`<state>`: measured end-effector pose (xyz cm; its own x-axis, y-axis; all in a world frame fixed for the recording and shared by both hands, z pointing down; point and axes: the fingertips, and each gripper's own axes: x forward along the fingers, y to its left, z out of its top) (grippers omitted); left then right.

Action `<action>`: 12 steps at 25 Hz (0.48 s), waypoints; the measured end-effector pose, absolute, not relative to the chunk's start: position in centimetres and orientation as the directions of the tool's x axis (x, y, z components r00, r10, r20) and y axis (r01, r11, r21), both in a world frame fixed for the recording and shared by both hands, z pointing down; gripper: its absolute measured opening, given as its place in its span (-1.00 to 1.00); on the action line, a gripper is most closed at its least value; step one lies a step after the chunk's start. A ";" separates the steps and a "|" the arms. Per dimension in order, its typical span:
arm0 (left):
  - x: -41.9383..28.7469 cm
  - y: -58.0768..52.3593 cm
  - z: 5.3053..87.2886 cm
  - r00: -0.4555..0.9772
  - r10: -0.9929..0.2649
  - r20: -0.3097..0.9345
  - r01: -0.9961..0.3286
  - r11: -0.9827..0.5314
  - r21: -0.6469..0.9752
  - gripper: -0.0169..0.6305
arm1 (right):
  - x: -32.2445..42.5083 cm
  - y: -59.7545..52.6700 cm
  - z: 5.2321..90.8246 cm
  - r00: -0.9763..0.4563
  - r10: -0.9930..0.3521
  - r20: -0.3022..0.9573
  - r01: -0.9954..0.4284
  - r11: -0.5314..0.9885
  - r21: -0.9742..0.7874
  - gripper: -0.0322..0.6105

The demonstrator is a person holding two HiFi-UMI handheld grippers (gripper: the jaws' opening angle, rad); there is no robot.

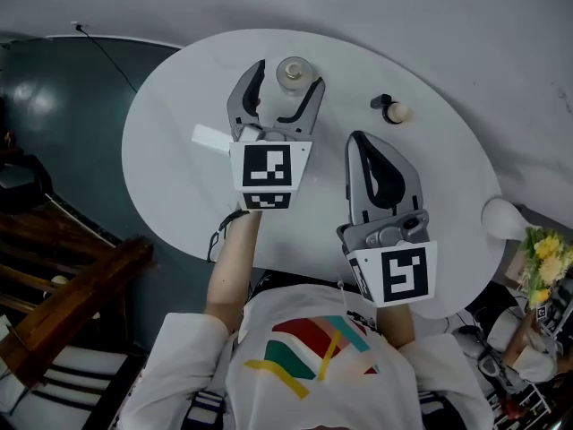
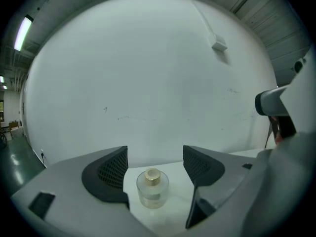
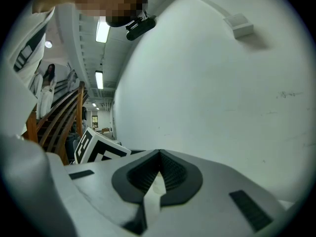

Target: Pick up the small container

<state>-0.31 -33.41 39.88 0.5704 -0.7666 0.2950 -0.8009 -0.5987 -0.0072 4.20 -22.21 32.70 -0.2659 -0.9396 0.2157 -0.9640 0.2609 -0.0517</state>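
Up toward the far side of the round white desk (image 1: 170, 141), the small container (image 2: 152, 186), a clear little jar with a gold cap, is standing upright right between the jaws of my left tongs (image 2: 154, 157). They're spread wide with a gap on both sides, so nothing's gripping it yet. My right tongs (image 3: 158, 156) are clenched together on nothing over the desk's near side, there's a small dark-and-cream thing (image 1: 392, 110) off to the jar's right, and a white slip (image 1: 209, 137) lies just left of my left tongs.
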 end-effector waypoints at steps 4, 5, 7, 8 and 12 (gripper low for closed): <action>-0.2 -34.6 41.7 0.567 -0.760 0.317 -0.805 -0.593 0.018 0.09 | 4.1 -22.8 33.4 -0.264 -0.935 0.235 -0.964 0.259 -0.054 -0.86; -0.1 -34.8 42.3 0.565 -0.760 0.323 -0.807 -0.590 0.023 0.10 | 4.2 -23.0 33.6 -0.266 -0.934 0.238 -0.964 0.261 -0.054 -0.86; 0.1 -35.1 43.5 0.562 -0.755 0.338 -0.808 -0.589 0.026 0.12 | 4.6 -23.4 34.0 -0.270 -0.932 0.241 -0.963 0.265 -0.054 -0.86; 0.3 -35.2 44.1 0.560 -0.753 0.346 -0.808 -0.589 0.025 0.13 | 4.7 -23.7 34.1 -0.270 -0.932 0.241 -0.963 0.266 -0.051 -0.86; 0.7 -35.8 46.0 0.554 -0.746 0.369 -0.810 -0.585 0.036 0.18 | 4.7 -24.5 34.6 -0.270 -0.931 0.245 -0.962 0.271 -0.033 -0.86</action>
